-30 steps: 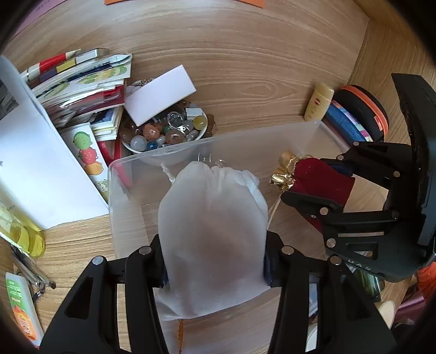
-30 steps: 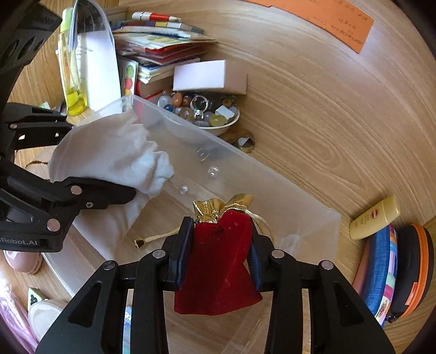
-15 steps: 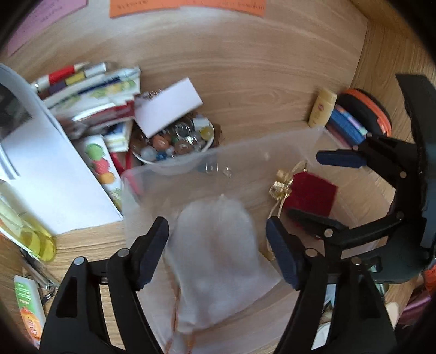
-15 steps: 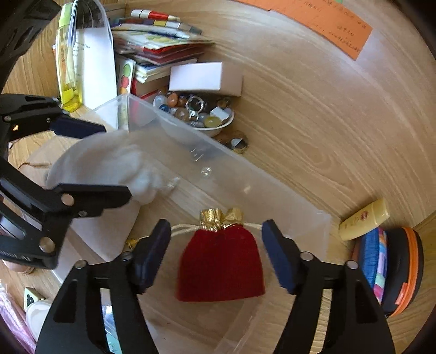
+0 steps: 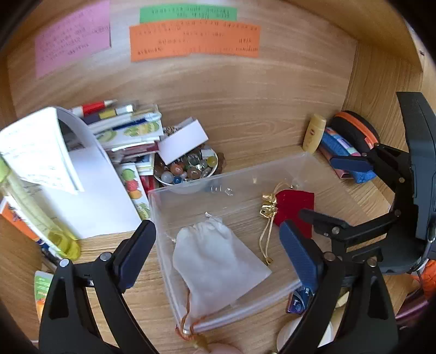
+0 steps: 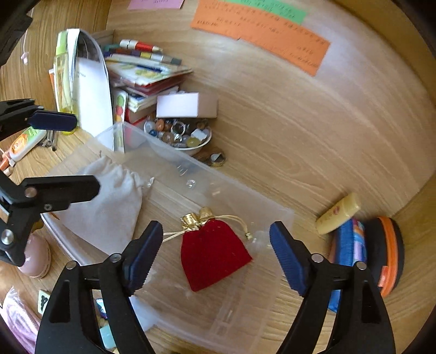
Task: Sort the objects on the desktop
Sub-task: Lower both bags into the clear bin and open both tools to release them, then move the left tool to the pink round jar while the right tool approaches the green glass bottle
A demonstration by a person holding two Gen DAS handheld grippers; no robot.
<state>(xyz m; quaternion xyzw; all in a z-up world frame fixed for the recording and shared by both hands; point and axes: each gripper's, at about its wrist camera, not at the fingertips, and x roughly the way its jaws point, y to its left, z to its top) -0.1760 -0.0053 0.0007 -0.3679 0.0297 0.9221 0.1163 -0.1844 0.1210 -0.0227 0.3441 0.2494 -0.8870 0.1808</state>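
Black hand-held gripper frames, blue ribbed pads, silver screws.

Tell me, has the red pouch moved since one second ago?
Yes. The red pouch has dropped out of the opening right gripper and now lies flat on the clear box floor, beside the white pouch.

White cloth pouch with orange drawstring. Deep red velvet pouch, gold-trimmed neck, gold cord. Clear plastic box. Light wood-grain desk. Orange note, green note, pink note, all with dark lettering. White bowl of multicoloured beads. Pale yellow bottle.
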